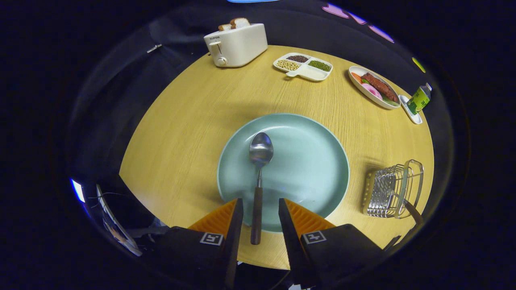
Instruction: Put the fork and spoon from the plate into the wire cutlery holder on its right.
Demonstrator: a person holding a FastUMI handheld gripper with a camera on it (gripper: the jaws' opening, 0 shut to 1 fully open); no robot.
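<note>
Gripper view over a round wooden table [181, 133] in the booth, read from left to right. At the far left edge of the table stands a cream toaster [236, 45] with two slices of bread [235, 23] standing up out of its slots. To its right lies a white divided tray [303, 67], three of its compartments holding dark beans, pale beans and green beans. At the centre sits a pale green plate [310, 161]; on it lies a spoon [259, 181], bowl pointing away from the camera, its dark handle running back over the plate's near rim. The gripper [261, 209] hangs low over that rim, fingers spread apart, one on each side of the spoon's handle with a gap on both sides; neither finger touches it and nothing is held. Farther right, near the table's far edge, an oval dish [374, 87] carries mixed food, and just beyond it a small white tray [410, 109] bears a green carton [419, 98]. Nearer the camera, to the right of the plate, stands the wire cutlery holder [393, 188], and a dark handle [413, 211] juts from it toward the table edge; whether that belongs to the fork cannot be told.
</note>
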